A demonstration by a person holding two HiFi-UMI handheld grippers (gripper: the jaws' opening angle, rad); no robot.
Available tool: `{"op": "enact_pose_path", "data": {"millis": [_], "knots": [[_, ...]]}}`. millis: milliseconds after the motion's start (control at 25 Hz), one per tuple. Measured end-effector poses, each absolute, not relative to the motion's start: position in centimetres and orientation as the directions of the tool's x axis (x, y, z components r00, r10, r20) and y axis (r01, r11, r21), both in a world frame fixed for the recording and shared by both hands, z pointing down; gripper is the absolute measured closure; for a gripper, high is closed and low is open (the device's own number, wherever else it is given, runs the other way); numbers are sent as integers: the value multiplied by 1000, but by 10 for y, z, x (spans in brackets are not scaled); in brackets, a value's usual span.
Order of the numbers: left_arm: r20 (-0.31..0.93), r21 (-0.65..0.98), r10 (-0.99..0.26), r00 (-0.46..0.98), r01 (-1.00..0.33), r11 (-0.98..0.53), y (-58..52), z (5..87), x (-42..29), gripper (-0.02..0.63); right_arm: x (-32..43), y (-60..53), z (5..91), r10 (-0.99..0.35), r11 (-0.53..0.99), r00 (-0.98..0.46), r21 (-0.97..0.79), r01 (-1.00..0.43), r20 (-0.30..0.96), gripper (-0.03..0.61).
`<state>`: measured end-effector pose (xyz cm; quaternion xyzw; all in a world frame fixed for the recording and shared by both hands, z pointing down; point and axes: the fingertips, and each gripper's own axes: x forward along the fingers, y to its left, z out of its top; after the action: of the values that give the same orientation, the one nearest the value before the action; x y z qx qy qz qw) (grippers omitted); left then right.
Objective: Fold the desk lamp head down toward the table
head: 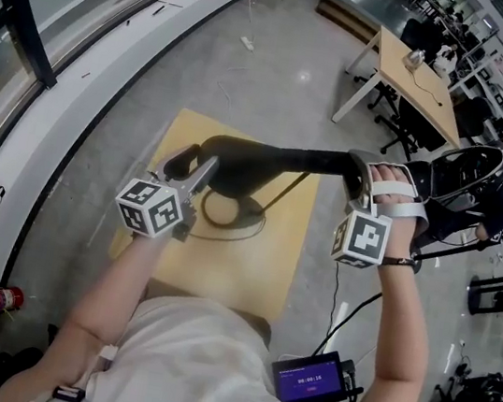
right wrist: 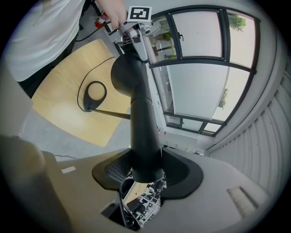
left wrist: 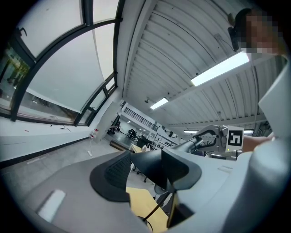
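My left gripper (head: 185, 164) and right gripper (head: 360, 177) each clamp an end of the desk lamp head (head: 268, 157). It looks stiff, smooth and probably light, so end grips give leverage.

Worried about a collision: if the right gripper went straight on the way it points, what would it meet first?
The right gripper is clamped on the lamp head, which runs along that line. Past it comes most likely the left gripper at the far end, though depth is unclear.

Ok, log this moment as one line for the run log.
left gripper: shut on lamp head, wide end | right gripper: shut on narrow end | lamp base: on table
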<state>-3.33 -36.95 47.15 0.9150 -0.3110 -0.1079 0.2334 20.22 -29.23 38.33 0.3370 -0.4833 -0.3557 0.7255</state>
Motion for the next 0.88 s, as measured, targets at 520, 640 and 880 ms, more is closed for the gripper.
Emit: {"op": "enact_pose_path", "data": {"millis": [520, 640, 880], "knots": [[-41, 538, -581, 813, -472, -698, -368, 498, -22, 396, 197, -295, 379, -835, 533, 314, 804, 264, 451, 356], [-33, 544, -575, 817, -468, -696, -367, 502, -17, 397, 197, -295, 376, -837, 531, 321, 800, 280, 443, 353], [-26, 473, -545, 838, -470, -745, -356, 504, -3, 484, 199, -293, 376, -828, 546, 343, 780, 307, 444, 350]]}}
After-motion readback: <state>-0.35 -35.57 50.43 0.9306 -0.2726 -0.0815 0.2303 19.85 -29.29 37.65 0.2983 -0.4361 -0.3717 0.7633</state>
